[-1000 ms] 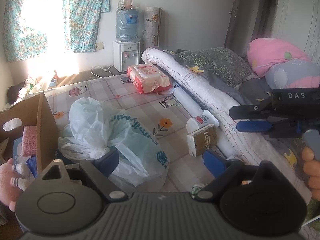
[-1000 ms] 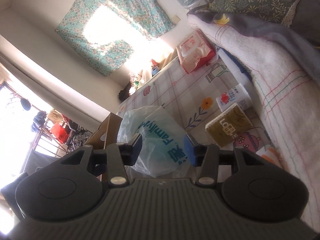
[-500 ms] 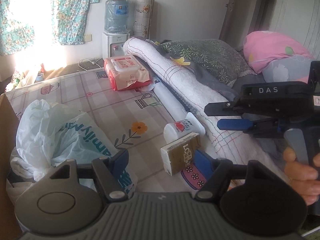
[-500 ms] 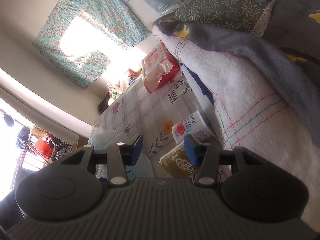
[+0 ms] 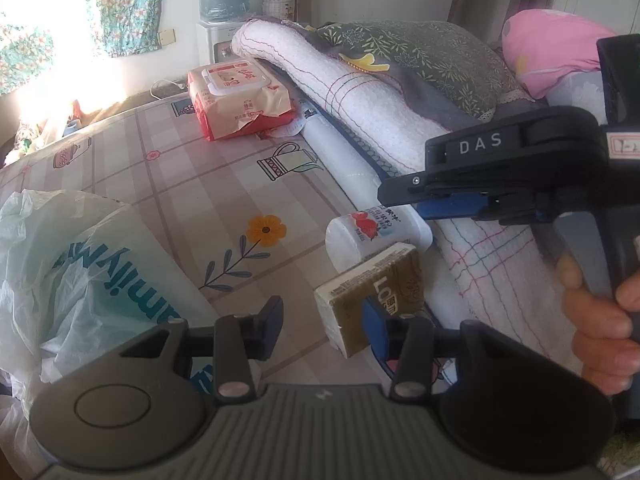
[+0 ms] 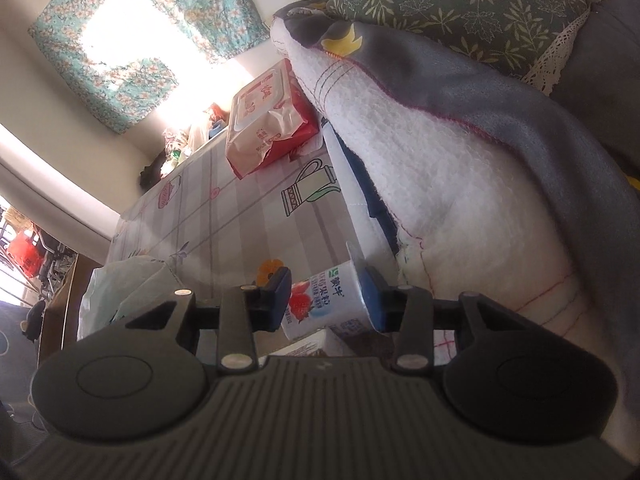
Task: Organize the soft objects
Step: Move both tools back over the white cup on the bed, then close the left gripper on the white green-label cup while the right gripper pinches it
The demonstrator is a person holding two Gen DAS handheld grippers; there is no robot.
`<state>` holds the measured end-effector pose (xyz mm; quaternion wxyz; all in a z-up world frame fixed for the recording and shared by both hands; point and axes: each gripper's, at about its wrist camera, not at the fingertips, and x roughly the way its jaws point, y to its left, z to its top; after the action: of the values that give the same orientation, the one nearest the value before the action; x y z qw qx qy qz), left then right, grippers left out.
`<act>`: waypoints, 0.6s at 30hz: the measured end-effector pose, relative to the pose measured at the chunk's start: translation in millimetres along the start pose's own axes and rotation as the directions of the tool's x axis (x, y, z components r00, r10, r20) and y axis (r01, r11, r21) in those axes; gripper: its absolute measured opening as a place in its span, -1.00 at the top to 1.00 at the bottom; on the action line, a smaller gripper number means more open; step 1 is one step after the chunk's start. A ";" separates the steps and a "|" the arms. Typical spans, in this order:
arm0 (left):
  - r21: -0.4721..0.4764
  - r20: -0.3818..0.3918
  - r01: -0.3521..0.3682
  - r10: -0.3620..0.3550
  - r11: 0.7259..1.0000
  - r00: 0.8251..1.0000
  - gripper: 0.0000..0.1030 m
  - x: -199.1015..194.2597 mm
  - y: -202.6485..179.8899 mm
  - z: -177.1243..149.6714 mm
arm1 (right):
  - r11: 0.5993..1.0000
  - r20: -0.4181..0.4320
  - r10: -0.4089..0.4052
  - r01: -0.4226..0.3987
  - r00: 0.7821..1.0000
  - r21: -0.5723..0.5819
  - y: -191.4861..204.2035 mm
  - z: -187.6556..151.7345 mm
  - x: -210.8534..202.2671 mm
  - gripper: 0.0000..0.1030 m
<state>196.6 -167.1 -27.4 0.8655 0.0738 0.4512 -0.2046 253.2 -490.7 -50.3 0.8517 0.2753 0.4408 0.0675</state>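
An olive-brown carton (image 5: pixel 372 292) lies on the patterned bedsheet (image 5: pixel 200 184), with a white strawberry yoghurt cup (image 5: pixel 372 232) on its side just behind it. My left gripper (image 5: pixel 324 326) hangs low over the carton. Its jaws are closing: the blue right pad is in front of the carton's face and the left pad stands clear of it. My right gripper (image 6: pixel 326 300), also seen from the side in the left wrist view (image 5: pixel 400 204), is closing with the yoghurt cup (image 6: pixel 328 304) framed between its pads. I see no pad pressing.
A crumpled white plastic bag (image 5: pixel 100 264) lies at the left. A pack of wet wipes (image 5: pixel 240 100) sits farther back. A rolled white blanket (image 5: pixel 360 92), grey bedding, a leaf-print pillow (image 5: pixel 432 52) and a pink pillow (image 5: pixel 560 48) fill the right. A person's hand (image 5: pixel 600 320) holds the right gripper.
Both grippers have come down and rightward, from the plastic bag to the carton and cup. The left jaws have narrowed a lot, the right ones slightly. The cardboard box has left the view.
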 end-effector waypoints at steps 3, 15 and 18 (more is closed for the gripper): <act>-0.001 -0.009 0.005 -0.005 1.000 1.000 0.17 5.3 -0.2 0.2 | 1.000 -0.011 0.014 -0.014 1.000 0.019 -3.9 2.7 0.0 0.25; -0.009 -0.056 0.037 -0.038 0.999 0.998 0.40 26.1 -0.7 1.7 | 0.981 -0.087 0.144 -0.131 0.986 0.141 -15.7 3.1 10.4 0.23; -0.038 -0.066 0.068 -0.071 0.997 0.995 0.41 29.8 4.0 3.1 | 0.985 -0.091 0.135 -0.123 0.987 0.124 -7.7 1.7 9.6 0.23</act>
<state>215.8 -173.0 -50.0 0.8434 0.0495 0.4859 -0.2238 259.4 -494.4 -60.4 0.8049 0.3494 0.4669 0.1098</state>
